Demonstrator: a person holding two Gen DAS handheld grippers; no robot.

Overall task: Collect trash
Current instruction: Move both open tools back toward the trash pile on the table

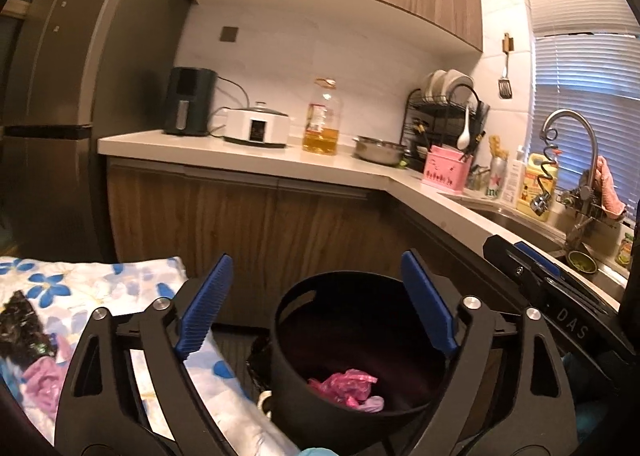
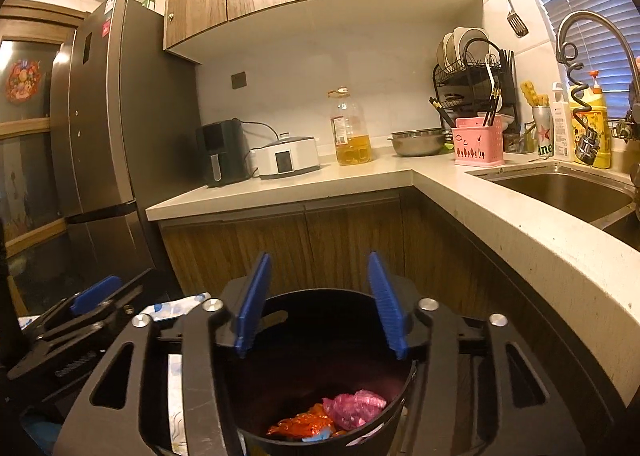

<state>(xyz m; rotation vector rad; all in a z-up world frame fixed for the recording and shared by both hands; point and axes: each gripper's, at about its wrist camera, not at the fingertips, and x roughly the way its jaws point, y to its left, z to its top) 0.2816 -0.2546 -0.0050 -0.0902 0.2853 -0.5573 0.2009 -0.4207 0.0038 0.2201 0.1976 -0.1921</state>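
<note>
My hand-held gripper (image 1: 316, 304) is matt black plastic with ribbed blue pads (image 1: 206, 306) and bright metal pins. The bin (image 1: 352, 388) is matt black plastic, with crinkled glossy pink plastic (image 1: 344, 384) and an orange wrapper (image 2: 304, 425) inside. The counter (image 2: 520, 224) is smooth pale stone over grained wood doors (image 2: 352, 248). The cloth (image 1: 100, 288) is soft, floral. The bowl (image 2: 418, 142) and tap (image 2: 592, 28) are shiny steel.

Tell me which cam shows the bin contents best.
Right wrist: looks down into the bin, showing a pink wrapper and an orange one. Left wrist shows only the pink wrapper; the rim hides the rest.
</note>
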